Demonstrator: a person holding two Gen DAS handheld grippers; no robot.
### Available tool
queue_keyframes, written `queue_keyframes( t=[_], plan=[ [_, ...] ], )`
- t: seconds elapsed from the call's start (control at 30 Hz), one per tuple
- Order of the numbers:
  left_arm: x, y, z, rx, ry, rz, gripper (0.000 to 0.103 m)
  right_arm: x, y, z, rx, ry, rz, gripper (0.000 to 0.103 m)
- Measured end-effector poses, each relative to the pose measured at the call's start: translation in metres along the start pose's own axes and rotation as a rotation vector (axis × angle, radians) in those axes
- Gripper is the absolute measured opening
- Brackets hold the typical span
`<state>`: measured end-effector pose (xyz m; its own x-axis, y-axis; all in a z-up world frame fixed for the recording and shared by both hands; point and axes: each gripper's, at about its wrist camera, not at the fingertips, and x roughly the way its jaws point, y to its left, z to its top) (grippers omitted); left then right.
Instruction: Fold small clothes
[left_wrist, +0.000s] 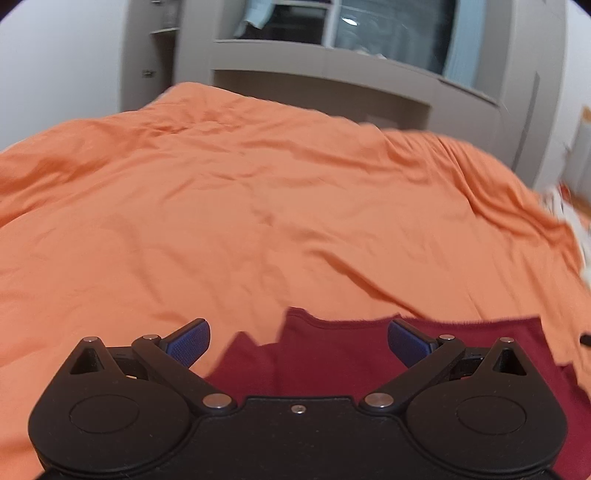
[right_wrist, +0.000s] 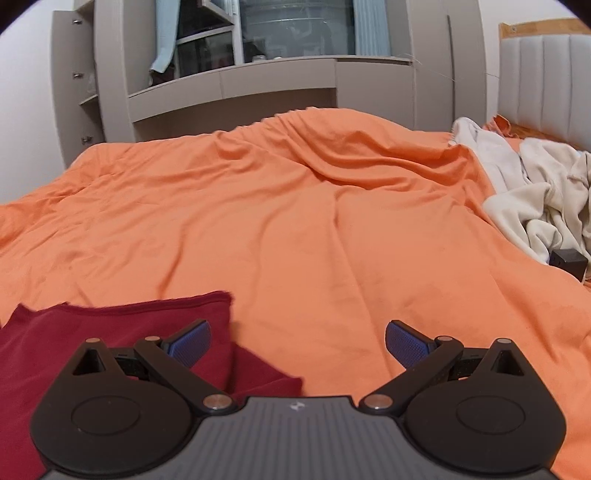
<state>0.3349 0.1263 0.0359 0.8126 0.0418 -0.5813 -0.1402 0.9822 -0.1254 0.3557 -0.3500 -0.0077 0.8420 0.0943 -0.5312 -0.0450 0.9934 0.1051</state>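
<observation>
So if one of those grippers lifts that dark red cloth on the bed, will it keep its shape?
Probably not. The dark red fabric garment lies flat with soft folded edges, so it would likely droop. It looks thin, so probably light. On the wrinkled orange bedsheet, pushing would likely bunch it rather than slide it.

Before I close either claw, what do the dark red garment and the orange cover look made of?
Dark red garment: thin, matte knit, probably cotton jersey; it lies limp with soft folded edges. Orange cover: smooth, matte woven sheet, likely cotton or a blend; shallow creases, no sheen.
</observation>
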Motion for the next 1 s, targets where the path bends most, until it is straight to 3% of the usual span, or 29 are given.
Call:
queue_keyframes(
  t=[0.3,0.53,0.8,1.0],
  plan=[
    [-0.041,0.058,-0.009,-0.125,-0.061,0.092,0.102,-0.034,0.042,-0.018,-0.095,-0.015,0.047,0.103],
    [-0.042,0.080,-0.023,-0.152,-0.065,-0.005,0.102,-0.058,0.074,-0.037,-0.175,-0.047,0.100,0.103],
    [-0.011,0.081,-0.037,-0.152,0.039,-0.135,0.102,-0.078,0.112,-0.057,-0.247,-0.078,0.186,0.103],
    [0.009,0.080,-0.046,-0.187,0.126,-0.103,0.102,-0.070,0.122,-0.070,-0.293,-0.027,0.181,0.103]
  ],
)
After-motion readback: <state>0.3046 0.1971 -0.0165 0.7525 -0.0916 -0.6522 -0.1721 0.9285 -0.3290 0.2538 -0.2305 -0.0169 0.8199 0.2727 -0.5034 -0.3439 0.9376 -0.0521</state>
